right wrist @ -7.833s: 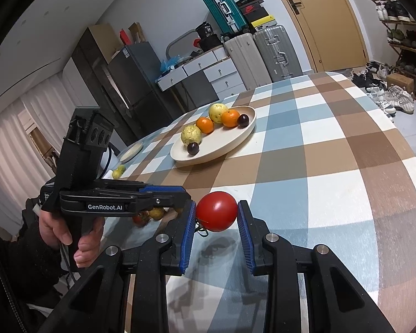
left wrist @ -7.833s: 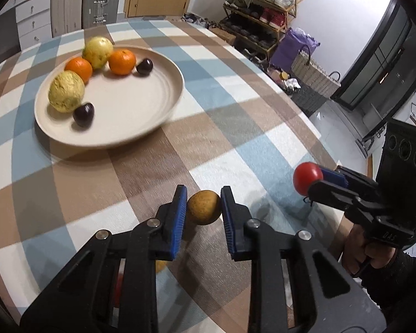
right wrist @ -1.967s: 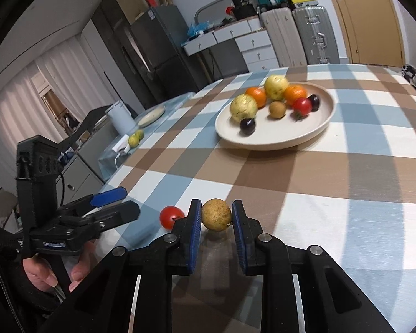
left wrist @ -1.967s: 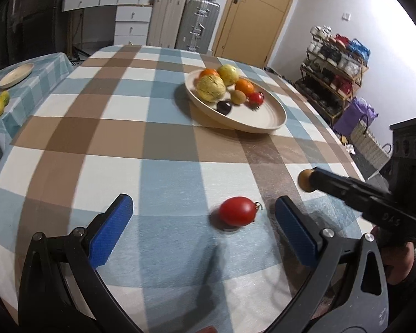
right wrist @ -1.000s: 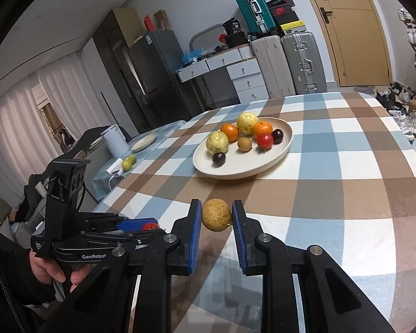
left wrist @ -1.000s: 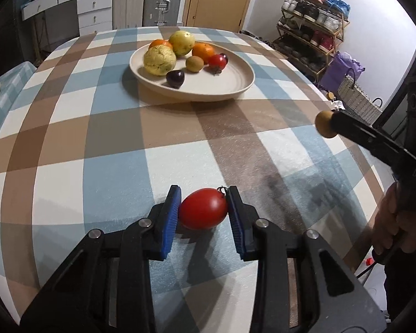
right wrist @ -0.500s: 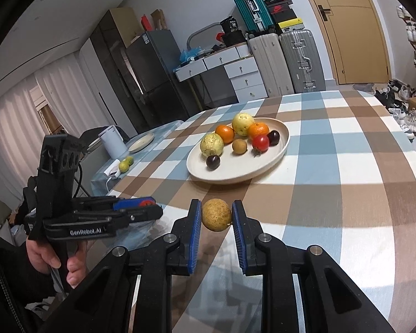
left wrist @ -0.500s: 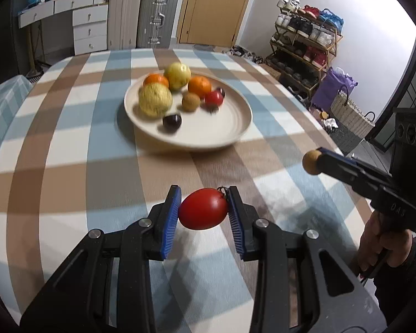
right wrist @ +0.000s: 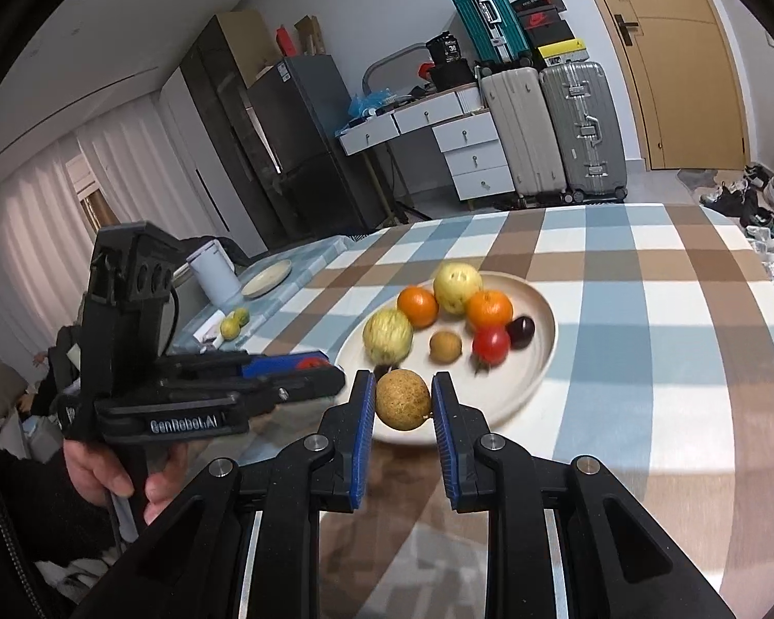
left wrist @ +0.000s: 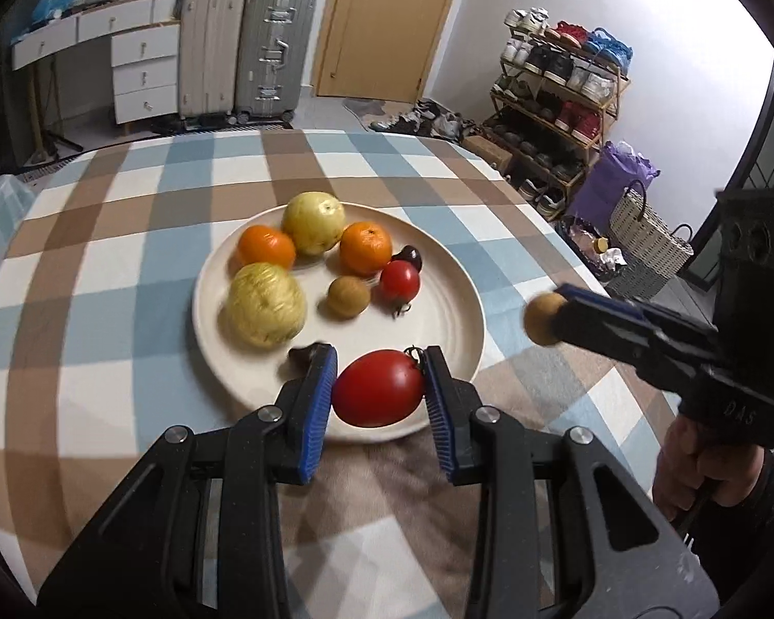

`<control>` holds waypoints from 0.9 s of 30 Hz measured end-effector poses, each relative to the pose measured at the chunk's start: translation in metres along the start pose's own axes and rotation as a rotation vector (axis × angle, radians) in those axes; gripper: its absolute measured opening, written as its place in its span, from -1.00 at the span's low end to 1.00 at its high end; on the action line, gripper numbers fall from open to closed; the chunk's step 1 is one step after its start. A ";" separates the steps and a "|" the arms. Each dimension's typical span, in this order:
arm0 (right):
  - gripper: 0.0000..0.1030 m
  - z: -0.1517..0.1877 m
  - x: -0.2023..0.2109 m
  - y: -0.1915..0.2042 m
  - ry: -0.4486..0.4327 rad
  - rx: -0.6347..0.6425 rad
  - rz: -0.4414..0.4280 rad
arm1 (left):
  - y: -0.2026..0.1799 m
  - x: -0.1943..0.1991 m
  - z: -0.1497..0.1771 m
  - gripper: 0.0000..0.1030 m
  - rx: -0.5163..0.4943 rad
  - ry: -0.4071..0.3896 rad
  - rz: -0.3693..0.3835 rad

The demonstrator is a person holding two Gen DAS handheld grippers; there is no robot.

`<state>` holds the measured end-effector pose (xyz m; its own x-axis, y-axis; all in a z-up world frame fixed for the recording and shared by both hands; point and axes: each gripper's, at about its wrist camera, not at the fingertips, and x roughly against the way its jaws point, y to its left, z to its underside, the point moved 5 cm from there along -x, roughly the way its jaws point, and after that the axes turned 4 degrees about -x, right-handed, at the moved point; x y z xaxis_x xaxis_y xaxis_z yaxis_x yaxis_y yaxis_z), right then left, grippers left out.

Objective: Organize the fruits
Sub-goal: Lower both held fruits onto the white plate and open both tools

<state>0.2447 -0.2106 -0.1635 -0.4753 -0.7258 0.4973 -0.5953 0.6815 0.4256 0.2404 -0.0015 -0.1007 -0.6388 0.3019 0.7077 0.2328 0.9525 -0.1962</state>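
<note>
Now both grippers have come up to the plate (left wrist: 459, 278) — left gripper (left wrist: 379, 389) squeezing a tomato (left wrist: 376, 387), right gripper (right wrist: 403, 402) squeezing a brown fruit (right wrist: 402, 398) — ready to drop.

"GenRobot.AI" on left gripper (right wrist: 304, 379), "DAS" on right gripper (left wrist: 552, 317)

1. A large red tomato (left wrist: 377, 388) sits clamped between blue pads, over the plate's near rim.
2. A round tan fruit (right wrist: 403, 398) is pinched likewise, at the plate's near edge.
3. The cream plate (left wrist: 454, 304) on the checked desk holds two oranges, two yellowish fruits, a small tomato, a brown fruit and two dark plums.
</note>
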 end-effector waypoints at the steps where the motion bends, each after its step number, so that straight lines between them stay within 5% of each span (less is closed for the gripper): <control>1: -0.56 -0.005 -0.005 -0.002 0.002 -0.006 -0.004 | 0.000 -0.006 -0.003 -0.40 0.001 0.004 0.004; 11: -0.56 -0.052 -0.065 -0.025 0.053 -0.059 -0.073 | 0.004 -0.050 -0.011 -0.40 -0.010 0.050 -0.016; 27: -0.55 -0.063 -0.141 -0.036 0.186 -0.080 -0.090 | 0.010 -0.068 -0.016 -0.39 -0.013 0.055 0.026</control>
<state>0.3737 -0.1270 -0.2015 -0.2903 -0.7596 0.5821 -0.5735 0.6250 0.5295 0.2979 -0.0130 -0.1405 -0.5912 0.3239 0.7386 0.2586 0.9436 -0.2068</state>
